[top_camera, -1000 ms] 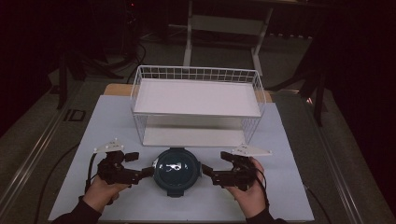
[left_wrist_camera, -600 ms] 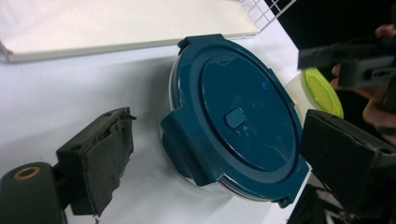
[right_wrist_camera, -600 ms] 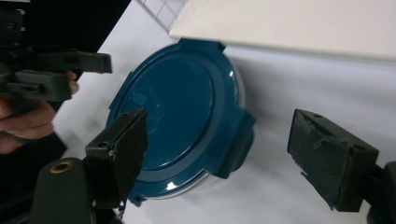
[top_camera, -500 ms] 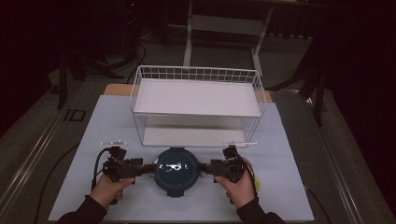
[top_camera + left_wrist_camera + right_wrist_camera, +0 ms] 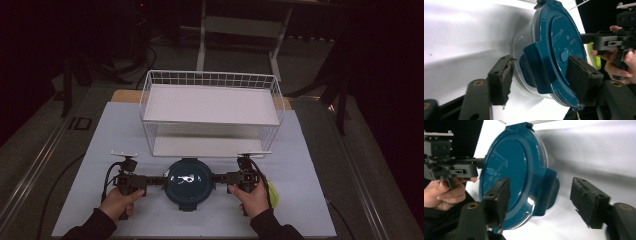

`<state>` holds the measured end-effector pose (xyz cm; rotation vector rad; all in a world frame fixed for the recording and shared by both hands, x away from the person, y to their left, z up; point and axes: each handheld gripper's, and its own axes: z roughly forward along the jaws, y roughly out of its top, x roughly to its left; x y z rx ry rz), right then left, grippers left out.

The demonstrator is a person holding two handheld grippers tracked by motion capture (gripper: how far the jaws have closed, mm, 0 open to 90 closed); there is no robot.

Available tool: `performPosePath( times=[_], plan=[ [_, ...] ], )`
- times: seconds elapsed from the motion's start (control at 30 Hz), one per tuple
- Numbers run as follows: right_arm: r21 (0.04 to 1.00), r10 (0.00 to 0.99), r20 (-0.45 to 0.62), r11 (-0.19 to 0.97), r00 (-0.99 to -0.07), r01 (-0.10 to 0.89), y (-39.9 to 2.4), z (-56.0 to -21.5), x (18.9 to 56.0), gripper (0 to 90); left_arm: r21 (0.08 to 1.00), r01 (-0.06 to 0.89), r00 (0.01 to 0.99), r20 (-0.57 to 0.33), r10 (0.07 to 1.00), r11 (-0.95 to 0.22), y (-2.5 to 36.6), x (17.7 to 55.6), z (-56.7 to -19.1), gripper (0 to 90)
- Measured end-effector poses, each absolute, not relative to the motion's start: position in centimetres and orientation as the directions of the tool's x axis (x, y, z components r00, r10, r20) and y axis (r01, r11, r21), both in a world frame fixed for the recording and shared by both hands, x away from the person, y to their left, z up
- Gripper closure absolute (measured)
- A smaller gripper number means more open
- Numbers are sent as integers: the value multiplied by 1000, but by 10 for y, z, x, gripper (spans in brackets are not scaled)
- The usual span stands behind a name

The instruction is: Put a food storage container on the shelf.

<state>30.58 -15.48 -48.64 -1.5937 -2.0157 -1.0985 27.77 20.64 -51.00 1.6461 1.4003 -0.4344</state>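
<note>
now both grippers flank the blue lidded container [image 5: 189, 183]: left gripper [image 5: 159, 182] at nine o'clock, right gripper [image 5: 219, 178] at three, jaws apart around its clasps.

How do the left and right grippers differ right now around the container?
The left gripper comes at the blue-lidded container from its left side, the right gripper from its right. In its own view the left gripper shows a frayed pad, while the right gripper's pads look cleaner. Shared: both are open, each straddling a lid latch tab, level with the table.
</note>
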Motion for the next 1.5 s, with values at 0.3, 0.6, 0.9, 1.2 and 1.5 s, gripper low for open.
performPosePath(
  times=[0.3, 0.6, 0.9, 1.2, 1.5],
  plan=[
    [267, 656, 715, 65, -243, 961, -154, -495, 309, 499, 323, 944, 234, -801, 551, 69, 208, 283, -520, 493],
    [224, 650, 731, 59, -208, 973, -150, -498, 311, 529, 260, 962, 188, -847, 498, 80, 208, 287, -527, 514],
    [167, 622, 768, 37, -154, 985, -151, -503, 314, 515, 201, 976, 145, -891, 429, 87, 210, 291, -535, 526],
    [124, 589, 801, 16, -109, 992, -154, -508, 315, 537, 200, 977, 151, -894, 423, 75, 211, 292, -536, 537],
    [149, 596, 790, 39, -143, 988, -154, -505, 314, 541, 207, 976, 154, -884, 441, 74, 209, 287, -529, 549]
  ],
)
